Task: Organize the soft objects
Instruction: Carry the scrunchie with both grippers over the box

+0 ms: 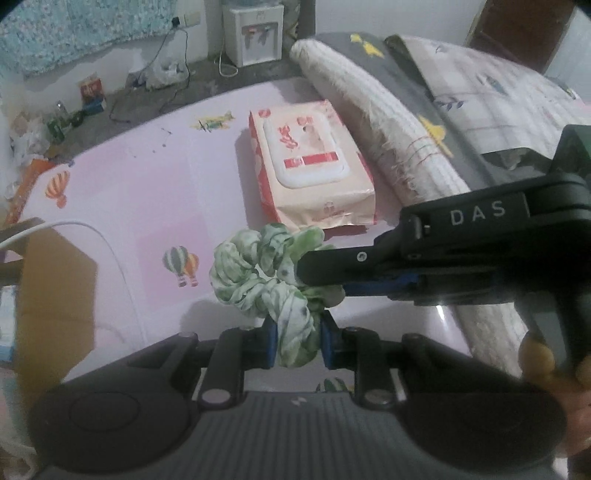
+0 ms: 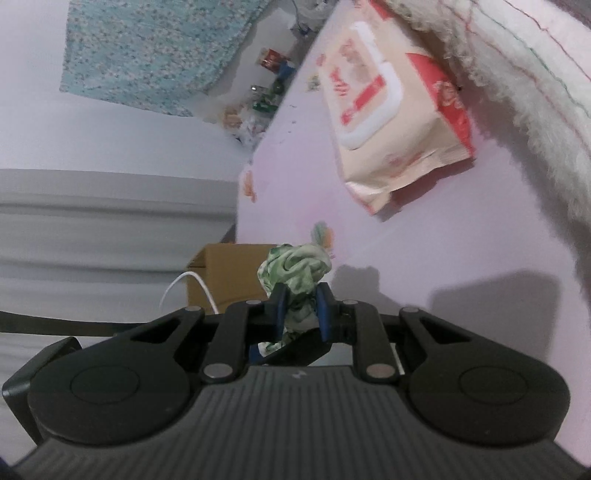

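A green-and-white fabric scrunchie (image 1: 258,273) hangs above the pink bedsheet (image 1: 147,192), held by both grippers. My left gripper (image 1: 297,341) is shut on its near end. My right gripper (image 1: 314,271) reaches in from the right and is shut on the scrunchie's right side. In the right wrist view the right gripper (image 2: 300,310) pinches the bunched scrunchie (image 2: 295,273) between its blue pads. A wet-wipes pack (image 1: 310,166) lies flat on the sheet just beyond; it also shows in the right wrist view (image 2: 391,110).
A rolled white woolly blanket (image 1: 384,133) and folded patterned bedding (image 1: 491,96) lie along the right. A cardboard box (image 1: 51,295) with a white cable (image 1: 118,266) stands at the bed's left edge. Floor clutter and a water dispenser (image 1: 255,33) are beyond.
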`<state>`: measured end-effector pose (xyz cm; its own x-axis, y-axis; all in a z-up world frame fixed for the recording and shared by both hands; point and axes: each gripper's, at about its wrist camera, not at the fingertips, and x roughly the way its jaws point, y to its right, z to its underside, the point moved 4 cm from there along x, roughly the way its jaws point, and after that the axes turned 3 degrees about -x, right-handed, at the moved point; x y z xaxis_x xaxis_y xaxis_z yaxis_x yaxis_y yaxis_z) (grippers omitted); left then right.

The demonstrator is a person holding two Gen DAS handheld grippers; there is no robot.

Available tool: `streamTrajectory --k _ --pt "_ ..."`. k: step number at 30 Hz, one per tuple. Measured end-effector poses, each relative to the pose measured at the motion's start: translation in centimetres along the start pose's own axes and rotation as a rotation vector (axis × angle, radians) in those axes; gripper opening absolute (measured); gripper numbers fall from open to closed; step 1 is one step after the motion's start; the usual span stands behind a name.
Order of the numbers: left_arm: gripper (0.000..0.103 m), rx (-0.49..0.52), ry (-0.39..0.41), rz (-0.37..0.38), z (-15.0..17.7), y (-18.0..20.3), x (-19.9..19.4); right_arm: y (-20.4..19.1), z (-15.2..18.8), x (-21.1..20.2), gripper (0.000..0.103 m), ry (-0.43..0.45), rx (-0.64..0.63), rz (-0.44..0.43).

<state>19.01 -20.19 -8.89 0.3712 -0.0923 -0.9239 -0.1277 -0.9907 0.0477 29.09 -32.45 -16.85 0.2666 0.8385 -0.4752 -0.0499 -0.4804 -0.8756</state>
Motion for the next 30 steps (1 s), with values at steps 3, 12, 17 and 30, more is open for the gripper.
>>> streamTrajectory --k 3,12,17,30 --pt "0.024 -0.002 0.013 0.009 0.7 -0.9 -1.5 -1.9 1.0 -0.8 0.016 0.011 -0.005 -0.009" --pt "0.024 -0.007 0.006 -0.021 4.8 -6.7 -6.4 -8.1 6.9 2.0 0.016 0.0 -0.051 -0.007" --pt "0.024 -0.042 0.007 -0.05 7.6 -11.3 -9.0 -12.0 11.0 5.4 0.016 -0.031 -0.062 -0.023" --pt "0.024 -0.203 -0.03 -0.116 14.3 -22.5 -11.8 -19.5 18.6 15.9 0.017 -0.193 -0.142 -0.011"
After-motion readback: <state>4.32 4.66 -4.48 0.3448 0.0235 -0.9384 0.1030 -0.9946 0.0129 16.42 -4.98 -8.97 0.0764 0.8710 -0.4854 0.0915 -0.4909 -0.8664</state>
